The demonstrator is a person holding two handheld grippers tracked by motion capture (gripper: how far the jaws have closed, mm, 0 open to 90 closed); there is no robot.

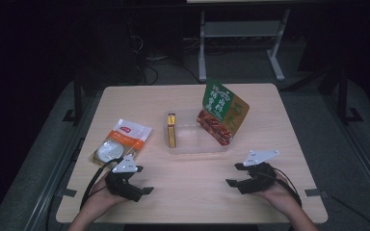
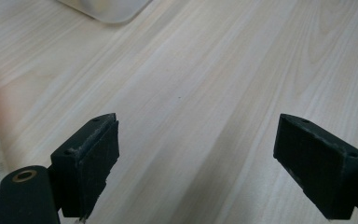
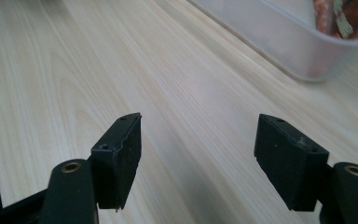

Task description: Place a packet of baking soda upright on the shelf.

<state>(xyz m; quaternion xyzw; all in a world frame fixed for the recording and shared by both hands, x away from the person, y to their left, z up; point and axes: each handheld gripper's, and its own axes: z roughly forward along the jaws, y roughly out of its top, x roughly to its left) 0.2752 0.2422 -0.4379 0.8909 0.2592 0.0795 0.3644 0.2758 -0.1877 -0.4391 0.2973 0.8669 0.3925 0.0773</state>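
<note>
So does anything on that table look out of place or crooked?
Only the green packet: it leans tilted in the clear tub, sticking out over its rim. The yellow box lies inside; the white packet lies flat.

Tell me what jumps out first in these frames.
The green and red snack bag standing tilted in the clear plastic tray at the table's centre, with a yellow box at the tray's left end. An orange-and-white packet lies left of it. Both grippers, left and right, sit open near the front edge.

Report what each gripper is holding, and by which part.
Nothing is held: the left gripper and right gripper both stand open over bare table.
</note>
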